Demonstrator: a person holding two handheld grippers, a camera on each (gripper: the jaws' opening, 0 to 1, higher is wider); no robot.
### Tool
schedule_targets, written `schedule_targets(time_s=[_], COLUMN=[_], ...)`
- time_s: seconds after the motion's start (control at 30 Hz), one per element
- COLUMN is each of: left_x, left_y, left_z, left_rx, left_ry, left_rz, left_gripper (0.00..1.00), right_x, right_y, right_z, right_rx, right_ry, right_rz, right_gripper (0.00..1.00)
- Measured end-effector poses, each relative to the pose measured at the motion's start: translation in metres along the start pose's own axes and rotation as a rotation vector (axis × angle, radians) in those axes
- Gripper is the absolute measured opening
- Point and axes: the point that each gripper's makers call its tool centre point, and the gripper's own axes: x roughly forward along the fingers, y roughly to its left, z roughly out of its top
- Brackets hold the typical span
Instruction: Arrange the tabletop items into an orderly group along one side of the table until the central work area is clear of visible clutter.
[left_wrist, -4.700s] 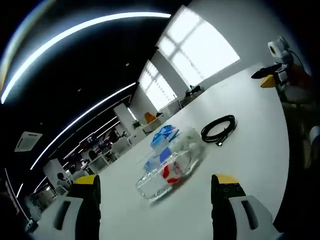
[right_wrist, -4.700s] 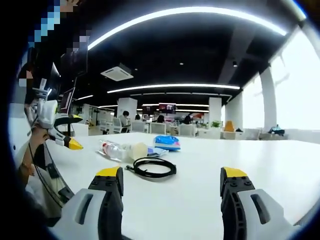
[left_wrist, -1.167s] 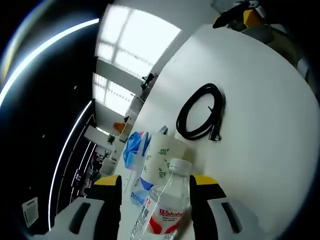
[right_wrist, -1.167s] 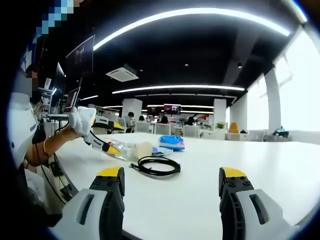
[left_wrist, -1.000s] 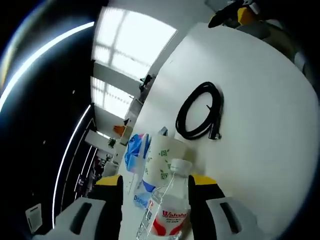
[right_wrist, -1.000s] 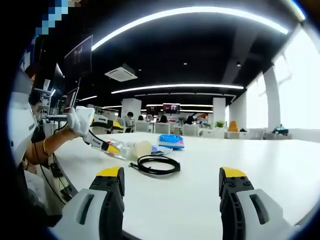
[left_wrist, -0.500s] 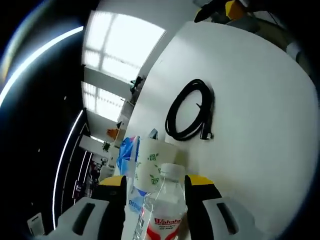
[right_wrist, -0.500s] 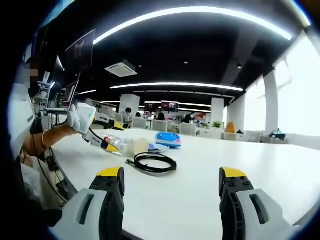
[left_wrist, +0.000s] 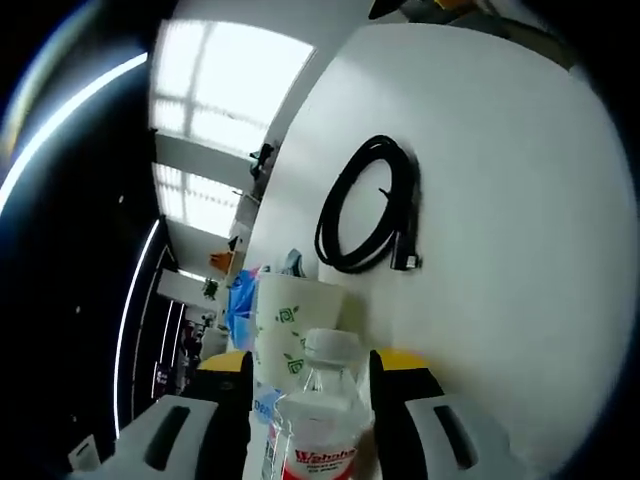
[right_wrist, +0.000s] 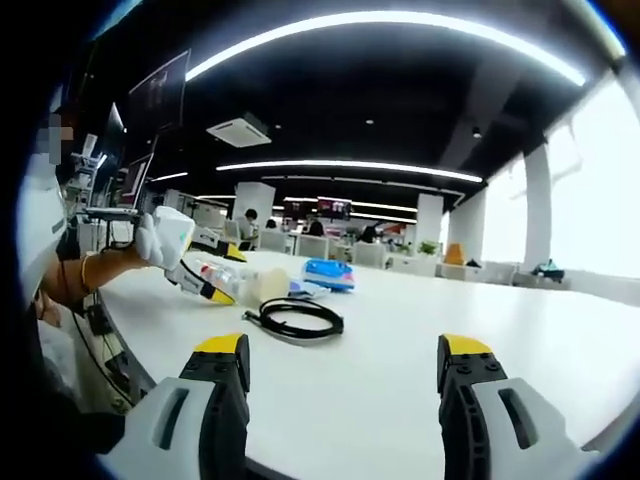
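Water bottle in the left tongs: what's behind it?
Behind the water bottle stands a paper cup with green print, partly covered by the bottle. A blue packet shows past the cup; most of it is hidden.

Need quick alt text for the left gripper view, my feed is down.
The left gripper is shut on a clear water bottle with a red label, its cap pointing forward. Just past it on the white table are a paper cup and a blue packet, with a coiled black cable farther out.

Bright ceiling strips (right_wrist: 380, 30) and blown-out windows (left_wrist: 225, 85); dark ceiling; strong fisheye bending at edges.
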Motion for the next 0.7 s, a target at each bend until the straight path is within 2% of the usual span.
schedule_targets(time_s=[0.27,0.5,0.7], left_x=[0.003,0.007,0.009], left_y=[-0.001,-0.008,-0.01], left_z=[0.0,0.0,0.002], left_rx=[0.017,0.067,0.106], left_ry=[0.011,0.024,0.029], left_rz=[-0.002,-0.023,-0.022], left_gripper=[0.43,0.34,0.31], right_x=[0.001,0.0,-0.004], right_y=[-0.002,0.002,-0.003], right_z=[0.0,0.0,-0.002], right_rx=[0.002,0.003,0.002], right_ry=[-0.006,-0.006,-0.005], right_rz=[0.0,0.017,-0.001], right_gripper=[0.73,0.73,0.73])
